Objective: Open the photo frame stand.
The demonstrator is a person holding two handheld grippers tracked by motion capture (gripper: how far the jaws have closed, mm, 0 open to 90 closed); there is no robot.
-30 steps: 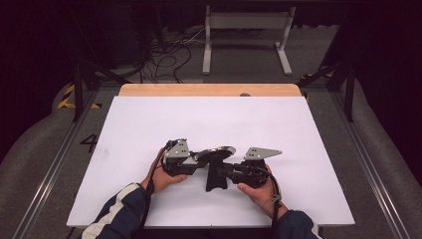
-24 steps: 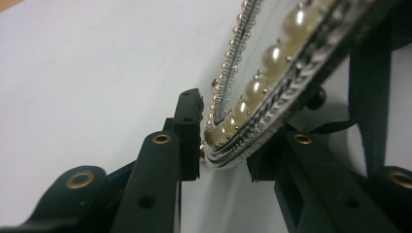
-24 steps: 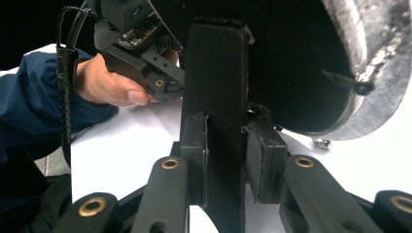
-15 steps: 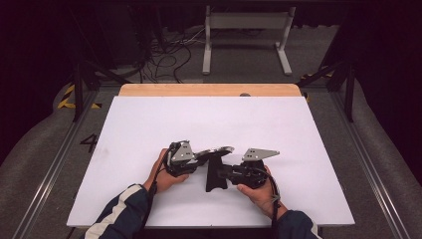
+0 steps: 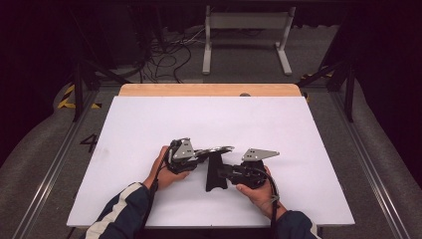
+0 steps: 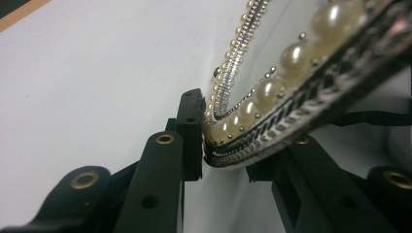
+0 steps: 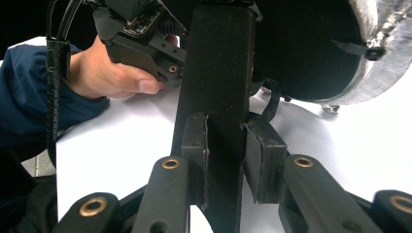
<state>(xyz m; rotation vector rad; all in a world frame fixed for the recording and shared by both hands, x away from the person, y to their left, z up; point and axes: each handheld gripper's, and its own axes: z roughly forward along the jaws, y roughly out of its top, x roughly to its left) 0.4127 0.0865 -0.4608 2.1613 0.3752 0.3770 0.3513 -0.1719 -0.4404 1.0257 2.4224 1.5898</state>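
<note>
On the white worktop [image 5: 149,124], near its 6 o'clock edge, we hold a pearl-rimmed mirror [image 6: 272,92]. Our left tongs [image 6: 226,145], just closing, clamp its rim; our right tongs [image 7: 226,160], at the mirror's 3 o'clock, clamp its black stand [image 7: 218,73].

Mirror frame [image 6: 291,92]: glossy pearl beads, small metal studs, tarnished embossed silvery rim. Mirror back and stand [image 7: 218,97]: matt black felt-like cloth. Tabletop [image 5: 278,124]: smooth matt white sheet, bare wood strip [image 5: 209,90] along far edge.
</note>
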